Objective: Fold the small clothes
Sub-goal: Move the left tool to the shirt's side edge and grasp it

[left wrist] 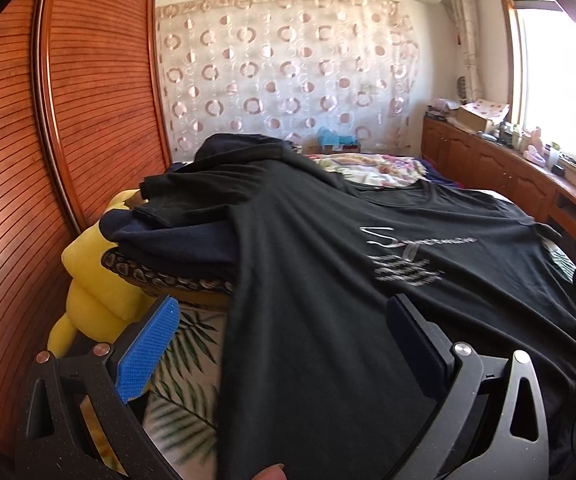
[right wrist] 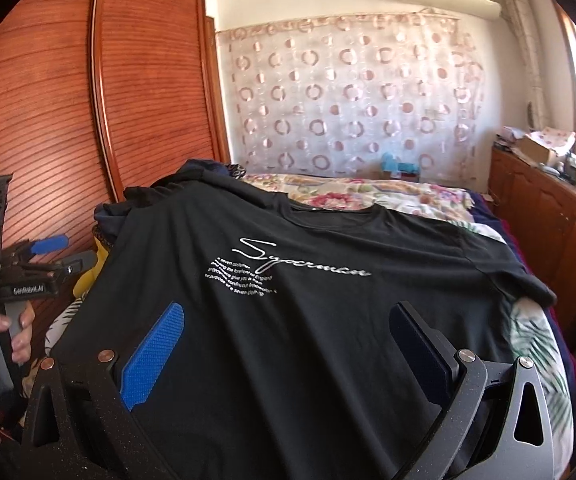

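Black T-shirt (right wrist: 308, 320) spread front-up on bed (right wrist: 536, 344), white script print across chest, collar far, left sleeve draped over clothes pile (left wrist: 191, 240). Hem probably hangs off near edge. Right gripper (right wrist: 285, 344) agape above shirt. Left gripper (left wrist: 281, 340) agape at left edge, grasping nothing.

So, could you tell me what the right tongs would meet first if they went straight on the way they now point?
Most likely the black T-shirt: the open right tongs point low across it toward its white lettering. Depth is unclear, so they may skim above it.
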